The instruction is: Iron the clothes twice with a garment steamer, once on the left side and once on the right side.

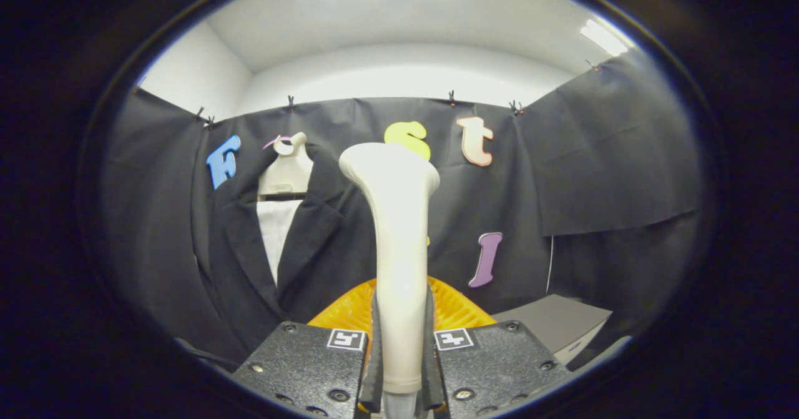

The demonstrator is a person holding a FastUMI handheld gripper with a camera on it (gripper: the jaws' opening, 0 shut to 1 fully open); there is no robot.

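Gripping the garment steamer [399,244] by its handle, claw [399,356] clamped w/ both fingers pressed on it, head up. Black suit jacket [293,250] hangs on a cream mannequin [286,169] beyond and to the left, well apart from the steamer head. Orange ribbed thing [459,306] just behind the handle. Looks like no pass underway yet; can't tell if either side's done, prob both left

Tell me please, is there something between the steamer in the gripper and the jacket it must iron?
Nothing visible stands in the way. The gripper is shut on the steamer, both fingers pressing its handle, head upright. The dark jacket hangs on its mannequin against the booth wall, beyond the fingers and to their left, with open space between.
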